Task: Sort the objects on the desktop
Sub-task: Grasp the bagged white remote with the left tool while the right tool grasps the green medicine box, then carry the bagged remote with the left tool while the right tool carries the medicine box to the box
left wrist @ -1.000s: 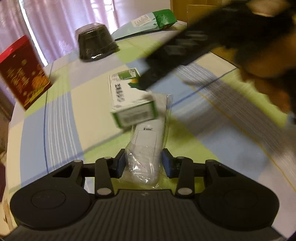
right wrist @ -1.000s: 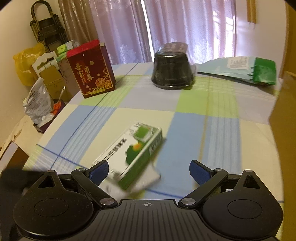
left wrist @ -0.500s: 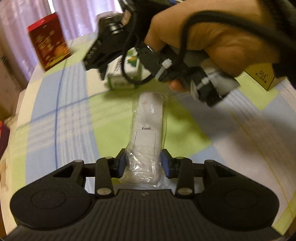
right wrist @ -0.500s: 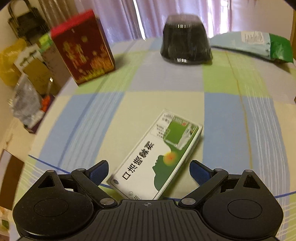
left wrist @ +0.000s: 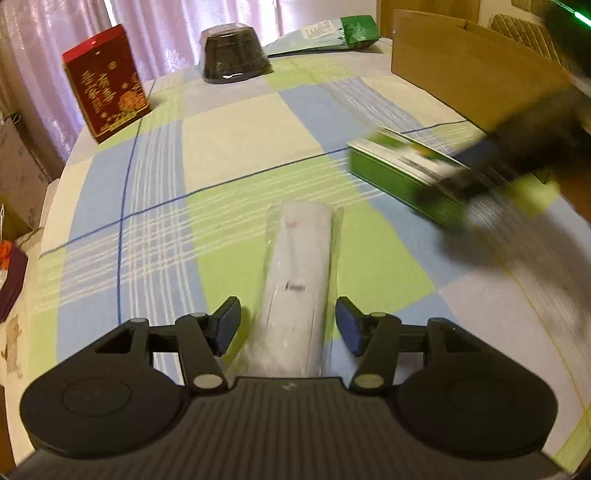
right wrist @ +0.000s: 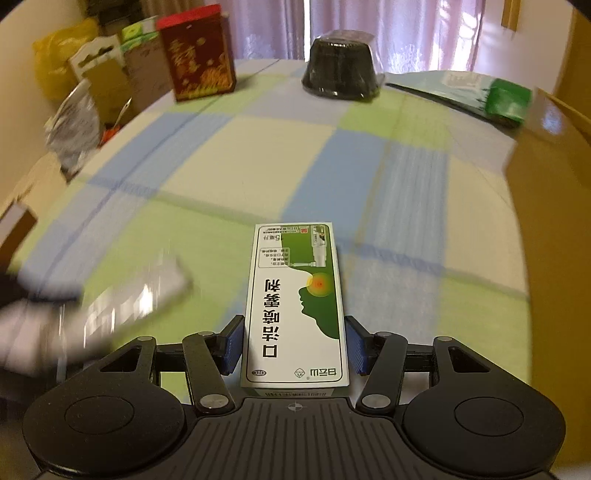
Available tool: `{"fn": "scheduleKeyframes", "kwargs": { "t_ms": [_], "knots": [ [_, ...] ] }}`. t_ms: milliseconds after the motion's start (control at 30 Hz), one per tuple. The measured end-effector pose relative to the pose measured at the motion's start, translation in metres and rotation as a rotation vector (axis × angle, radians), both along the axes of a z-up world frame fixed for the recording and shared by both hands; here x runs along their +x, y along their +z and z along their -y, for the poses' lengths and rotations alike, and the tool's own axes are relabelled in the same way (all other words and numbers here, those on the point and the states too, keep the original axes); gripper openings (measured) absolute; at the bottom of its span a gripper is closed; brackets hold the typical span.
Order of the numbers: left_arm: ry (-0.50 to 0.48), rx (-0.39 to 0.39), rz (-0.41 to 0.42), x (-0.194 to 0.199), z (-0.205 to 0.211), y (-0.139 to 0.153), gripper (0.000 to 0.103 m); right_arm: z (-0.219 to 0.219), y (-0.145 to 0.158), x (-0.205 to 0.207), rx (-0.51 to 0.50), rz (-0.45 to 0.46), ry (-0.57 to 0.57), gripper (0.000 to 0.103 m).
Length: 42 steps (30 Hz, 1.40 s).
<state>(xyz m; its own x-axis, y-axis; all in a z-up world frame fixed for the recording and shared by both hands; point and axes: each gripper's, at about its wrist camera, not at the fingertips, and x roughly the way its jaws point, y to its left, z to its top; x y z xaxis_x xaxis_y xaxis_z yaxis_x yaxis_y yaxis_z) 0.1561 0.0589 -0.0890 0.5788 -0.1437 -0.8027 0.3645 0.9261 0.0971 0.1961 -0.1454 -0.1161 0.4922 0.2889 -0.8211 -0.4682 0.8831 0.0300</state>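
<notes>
A white remote in a clear plastic bag [left wrist: 295, 266] lies on the checked tablecloth [left wrist: 229, 140]. It runs between the fingers of my left gripper [left wrist: 288, 325], which is open, with a small gap on each side. My right gripper [right wrist: 295, 343] is shut on a green and white medicine box [right wrist: 295, 302], its blue pads pressed on the long sides. In the left wrist view the medicine box [left wrist: 402, 177] is a blur to the right of the remote, held by the dark right gripper. The right wrist view shows the remote [right wrist: 136, 295] blurred at the left.
At the table's far side stand a red gift box [left wrist: 107, 81], an upturned black bowl [left wrist: 234, 55] and a green-tipped pouch [left wrist: 332, 33]. A cardboard box [left wrist: 469, 74] sits along the right. Bags and cartons [right wrist: 85, 85] crowd the floor beyond the left edge.
My left gripper has opened and let go of the bagged remote. My right gripper has shut on the medicine box and carried it to the right of the remote.
</notes>
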Motion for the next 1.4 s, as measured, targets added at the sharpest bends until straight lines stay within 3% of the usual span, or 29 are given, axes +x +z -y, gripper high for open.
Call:
{"fn": "scheduleKeyframes", "kwargs": {
  "t_ms": [33,133,267,333,500,533,633,700,733,833,1400],
  "knots": [
    [-0.008,0.007,-0.001,0.002,0.002,0.000,0.051,0.002,0.000,-0.007,-0.005,0.005,0.005,0.055],
    [-0.012,0.004,-0.025,0.002,0.006,0.000,0.034,0.006,-0.003,-0.019,-0.002,0.000,-0.006,0.066],
    [0.000,0.011,-0.059,-0.011,0.011,0.003,0.033,0.002,-0.007,-0.017,0.001,-0.002,-0.031,0.065],
    [0.005,0.010,-0.069,-0.022,0.013,0.004,0.033,0.002,-0.006,-0.020,-0.009,0.004,-0.034,0.055],
    [0.016,0.003,-0.085,-0.052,0.020,0.005,0.033,0.016,-0.001,-0.047,0.004,-0.030,-0.031,0.055],
    [0.019,0.006,-0.085,-0.056,0.021,0.005,0.035,0.020,0.000,-0.054,0.008,-0.036,-0.036,0.055],
    [0.042,0.017,-0.073,-0.067,0.024,0.004,0.052,0.033,0.002,-0.071,0.011,-0.047,-0.061,0.055],
    [0.059,0.010,-0.071,-0.071,0.023,0.003,0.052,0.041,0.002,-0.083,0.014,-0.056,-0.078,0.055],
    [0.066,0.001,-0.073,-0.072,0.023,0.003,0.051,0.044,0.003,-0.087,0.014,-0.059,-0.086,0.055],
    [0.070,-0.035,-0.095,-0.072,0.022,0.005,0.034,0.049,0.004,-0.096,0.016,-0.062,-0.105,0.055],
    [0.034,-0.105,-0.062,-0.096,0.054,0.051,0.033,0.071,0.058,-0.116,0.084,0.011,-0.180,0.055]
  ]
}}
